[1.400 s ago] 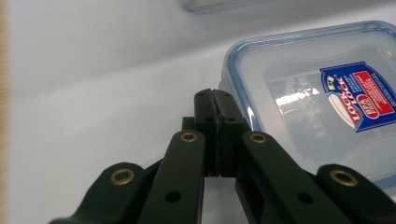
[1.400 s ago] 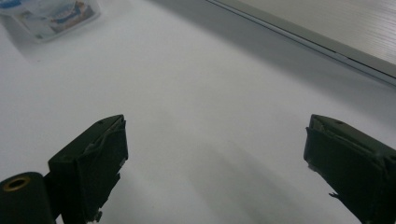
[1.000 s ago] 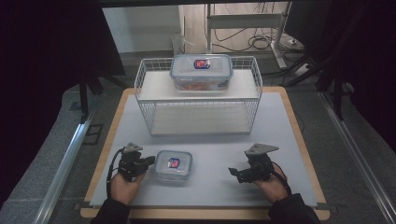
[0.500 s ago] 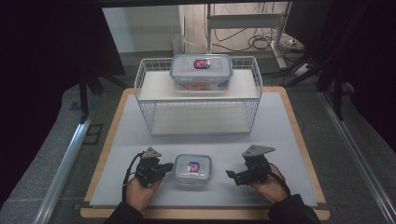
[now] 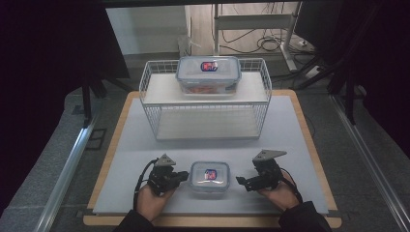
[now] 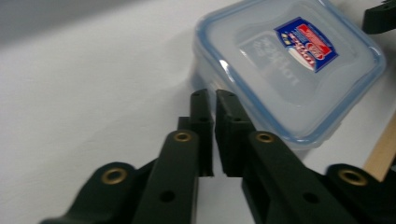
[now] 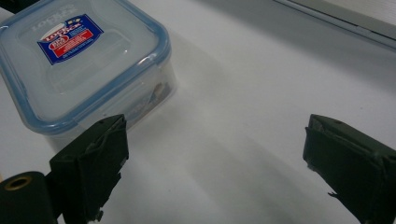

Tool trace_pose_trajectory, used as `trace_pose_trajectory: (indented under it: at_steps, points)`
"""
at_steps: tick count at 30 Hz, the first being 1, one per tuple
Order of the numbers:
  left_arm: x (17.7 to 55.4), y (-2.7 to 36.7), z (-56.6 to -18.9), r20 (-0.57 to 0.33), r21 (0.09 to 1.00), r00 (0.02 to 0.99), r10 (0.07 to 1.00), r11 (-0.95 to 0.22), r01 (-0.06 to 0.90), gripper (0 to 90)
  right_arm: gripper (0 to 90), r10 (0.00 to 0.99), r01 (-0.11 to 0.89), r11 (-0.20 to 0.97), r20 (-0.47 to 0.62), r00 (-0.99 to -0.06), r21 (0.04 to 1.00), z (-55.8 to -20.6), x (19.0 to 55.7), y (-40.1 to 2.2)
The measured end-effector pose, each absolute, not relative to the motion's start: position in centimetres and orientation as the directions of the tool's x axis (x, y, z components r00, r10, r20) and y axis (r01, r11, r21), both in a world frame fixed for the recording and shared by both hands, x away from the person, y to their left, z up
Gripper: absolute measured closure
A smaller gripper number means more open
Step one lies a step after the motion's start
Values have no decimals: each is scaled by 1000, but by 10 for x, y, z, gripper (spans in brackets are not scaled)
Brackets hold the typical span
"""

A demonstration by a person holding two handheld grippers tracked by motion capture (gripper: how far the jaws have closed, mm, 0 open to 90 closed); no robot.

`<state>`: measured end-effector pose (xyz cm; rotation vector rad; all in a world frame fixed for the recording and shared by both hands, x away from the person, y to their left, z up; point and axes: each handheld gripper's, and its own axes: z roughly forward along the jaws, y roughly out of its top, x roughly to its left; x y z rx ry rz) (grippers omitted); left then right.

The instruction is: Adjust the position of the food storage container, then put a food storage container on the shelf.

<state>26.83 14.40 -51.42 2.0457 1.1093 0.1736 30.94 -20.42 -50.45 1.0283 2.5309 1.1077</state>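
**Small box between two hand-held grippers, not yet gripped**

High view: The small box (image 5: 209,176) stands on the worktop (image 5: 300,140) near its 6 o'clock edge. The left hand-held gripper (image 5: 183,176) is at 9 o'clock of the box, with its tips at the box wall. The right hand-held gripper (image 5: 240,182) is at 3 o'clock of it, a little apart. At 12 o'clock stands a wire rack (image 5: 205,99), and on its upper shelf sits a large box (image 5: 208,73) with the lid on. Something reddish shows through its wall; I cannot tell what it is.

Left gripper view: The jaws of the left hand-held gripper (image 6: 210,100) are together, with only a thin slit between them and nothing held. Their tips are just beside the near corner of the small box (image 6: 289,65); I cannot tell if they touch it. The blue-rimmed lid is closed.

Right gripper view: The jaws of the right hand-held gripper (image 7: 215,140) are wide apart and hold nothing. The small box (image 7: 84,60) lies at 10 o'clock, beside one jaw and outside the gap. Something small and dark shows through its wall, but it is not clear.

I judge the work is at an early stage: the box is approached, but the grasp and any lifting toward the rack are left to do.
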Motion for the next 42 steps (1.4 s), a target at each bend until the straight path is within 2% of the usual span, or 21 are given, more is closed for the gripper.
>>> trace_pose_trajectory:
  at_steps: [3,5,6,10,16,18,20,25,30,38,42]
  points:
    - [265,150,-512,-161,700,606,779,-343,627,711,60,658,510,485,88,-748,710,-504,309,-207]
    - [263,153,-511,-145,703,604,784,-348,620,633,53,656,502,490,77,-750,713,-504,308,-208]
    - [261,155,-511,-135,706,604,785,-352,615,557,41,655,493,501,61,-753,712,-505,307,-210]
    - [253,157,-510,-98,716,618,780,-376,589,411,33,662,489,479,66,-747,729,-505,305,-217]
    - [246,168,-518,-107,719,625,773,-374,586,198,27,655,490,463,88,-751,739,-506,304,-221]
    - [245,170,-520,-117,720,624,773,-367,589,174,27,649,487,471,85,-756,735,-506,304,-220]
    - [243,174,-519,-116,724,625,772,-365,586,107,27,642,487,480,87,-762,729,-508,304,-220]
    - [243,176,-520,-115,730,631,767,-366,577,72,26,641,491,476,95,-762,729,-510,305,-221]
    - [244,174,-522,-71,731,646,760,-401,553,50,18,642,496,470,102,-760,730,-510,306,-222]
    - [247,177,-525,-93,749,640,762,-370,549,2,10,650,489,458,96,-754,743,-507,305,-221]
    - [249,175,-524,-109,742,653,750,-375,555,10,11,643,484,465,93,-760,741,-506,304,-219]
